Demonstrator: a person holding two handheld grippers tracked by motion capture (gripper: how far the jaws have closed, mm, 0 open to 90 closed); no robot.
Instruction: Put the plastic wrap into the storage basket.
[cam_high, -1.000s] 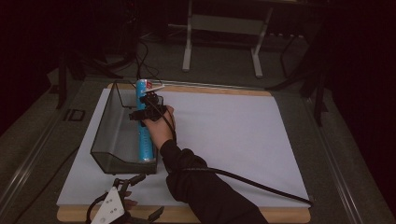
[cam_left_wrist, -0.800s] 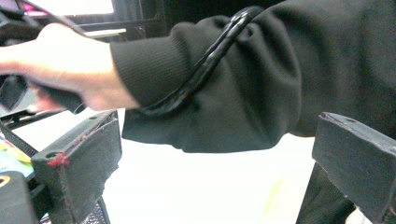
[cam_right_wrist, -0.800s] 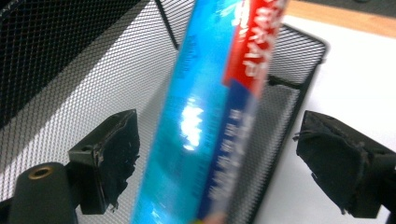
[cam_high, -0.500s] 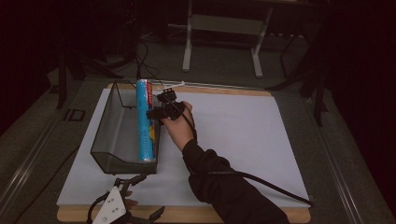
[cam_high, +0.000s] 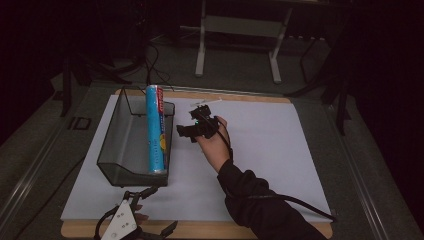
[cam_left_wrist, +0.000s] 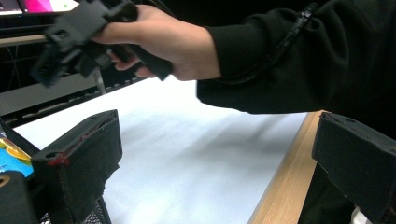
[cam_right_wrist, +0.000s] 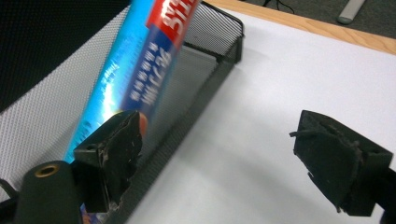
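A long blue tube (cam_high: 156, 132) with a red end lies in the black mesh basket (cam_high: 115, 145), propped along its right wall. My right gripper (cam_high: 187, 131) hovers over the white sheet just right of the basket, pointing back at it. Its jaws are open and have just been closing, with nothing between them. In the right gripper view the tube (cam_right_wrist: 140, 74) and the basket wall (cam_right_wrist: 205, 93) sit behind the left jaw, apart from my right gripper (cam_right_wrist: 229, 158). My left gripper (cam_high: 156, 211) rests open at the front left edge; between its jaws (cam_left_wrist: 217, 163) is only white sheet.
A white sheet (cam_high: 260, 150) covers the wooden board (cam_high: 200, 231), bare to the right of the hand. The right gripper's cable (cam_high: 295, 202) trails across the sheet to the right. Grey stand legs (cam_high: 201, 55) and cables lie on the floor behind the table.
The right hand has drawn away to the right, from over the tube at the basket out onto the white sheet. The tube stays in the basket. The left gripper has not moved.
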